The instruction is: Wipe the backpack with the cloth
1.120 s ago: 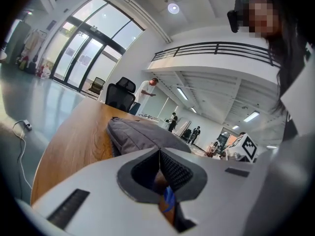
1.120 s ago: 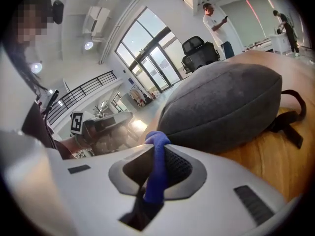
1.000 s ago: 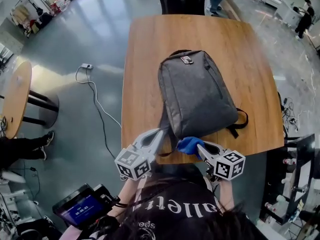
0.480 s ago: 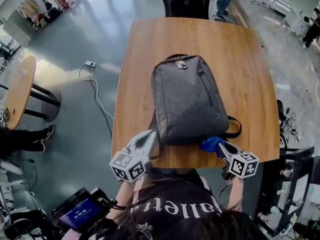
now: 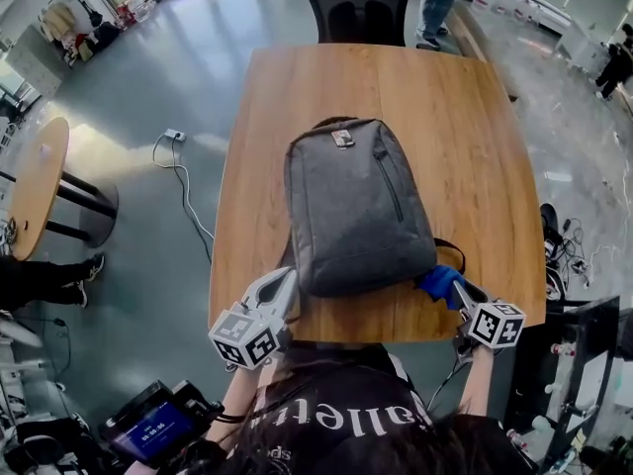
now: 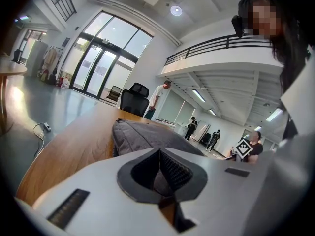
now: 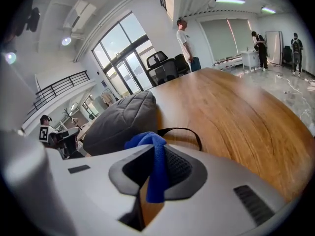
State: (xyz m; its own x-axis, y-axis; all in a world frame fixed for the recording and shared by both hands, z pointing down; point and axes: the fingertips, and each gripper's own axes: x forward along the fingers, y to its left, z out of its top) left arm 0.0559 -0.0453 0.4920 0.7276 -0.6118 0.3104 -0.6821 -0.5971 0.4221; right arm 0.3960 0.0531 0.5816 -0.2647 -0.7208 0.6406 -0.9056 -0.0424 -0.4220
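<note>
Wiping at the lower-right corner of the backpack [image 5: 356, 206], the right gripper [image 5: 457, 287] pinches the cloth [image 5: 438, 283]; the left gripper [image 5: 277, 283] sits closed, empty. Next, likely sweep up-frame.

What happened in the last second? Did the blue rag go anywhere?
The right gripper, shut on the blue cloth, slid it along the backpack's near edge toward the person's right, from left of the middle to the right corner. Nothing was picked up or released. The left gripper stays, jaws together, at the near left corner; the backpack lies flat on the table as before.
</note>
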